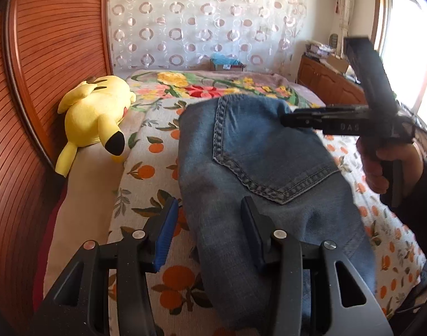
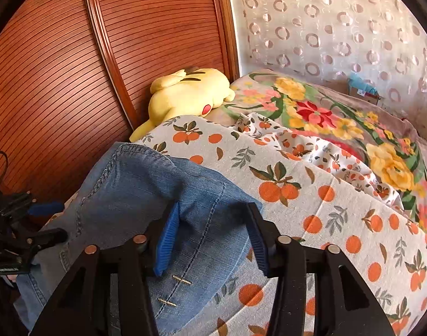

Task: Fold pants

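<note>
Left gripper (image 1: 206, 233) fingers parted, straddling jeans' (image 1: 258, 162) edge, no pinch; right gripper (image 2: 213, 235) released above denim; folded jeans mid-bed (image 2: 339, 210); fold complete; next: smooth or withdraw.

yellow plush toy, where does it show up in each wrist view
Left wrist view: the yellow plush toy lies at left-centre, against the wooden headboard, left of the jeans.
Right wrist view: the toy is at upper centre, beyond the jeans, again by the headboard.
Shared landmark: the orange-print sheet.
</note>
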### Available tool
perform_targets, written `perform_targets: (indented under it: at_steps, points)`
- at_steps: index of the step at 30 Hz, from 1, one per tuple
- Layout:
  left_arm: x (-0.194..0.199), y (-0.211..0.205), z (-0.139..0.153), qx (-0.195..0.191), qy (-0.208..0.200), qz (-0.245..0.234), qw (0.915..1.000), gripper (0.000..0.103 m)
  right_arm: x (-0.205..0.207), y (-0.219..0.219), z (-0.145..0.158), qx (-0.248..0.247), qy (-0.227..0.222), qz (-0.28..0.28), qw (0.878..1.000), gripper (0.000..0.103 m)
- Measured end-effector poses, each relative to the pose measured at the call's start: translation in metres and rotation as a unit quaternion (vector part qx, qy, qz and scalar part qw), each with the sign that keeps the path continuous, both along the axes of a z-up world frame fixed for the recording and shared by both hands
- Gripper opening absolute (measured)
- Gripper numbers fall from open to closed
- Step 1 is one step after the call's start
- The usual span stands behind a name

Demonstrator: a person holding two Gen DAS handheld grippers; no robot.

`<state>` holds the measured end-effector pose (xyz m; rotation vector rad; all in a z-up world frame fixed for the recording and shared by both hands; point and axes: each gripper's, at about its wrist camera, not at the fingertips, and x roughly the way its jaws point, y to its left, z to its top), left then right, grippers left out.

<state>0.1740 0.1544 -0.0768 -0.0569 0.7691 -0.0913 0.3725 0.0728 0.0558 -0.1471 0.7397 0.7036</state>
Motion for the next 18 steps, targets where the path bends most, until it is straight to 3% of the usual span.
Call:
perform_targets:
  at_steps: [7, 13, 18]
  points:
    - [-0.011, 0.003, -0.003, -0.043, 0.014, -0.005, 0.9990, 0.048, 0.005, -0.004, -0.009, 0.017, 0.028, -0.003, 0.999, 0.068]
    - [-0.009, 0.009, -0.018, -0.082, 0.037, 0.001, 0.9960, 0.052, 0.023, 0.001, -0.022, 0.027, 0.067, 0.007, 0.997, 0.068]
    - [-0.010, 0.009, -0.011, -0.088, 0.036, 0.002, 0.9955, 0.052, 0.029, 0.002, -0.023, 0.027, 0.072, 0.009, 0.997, 0.068]
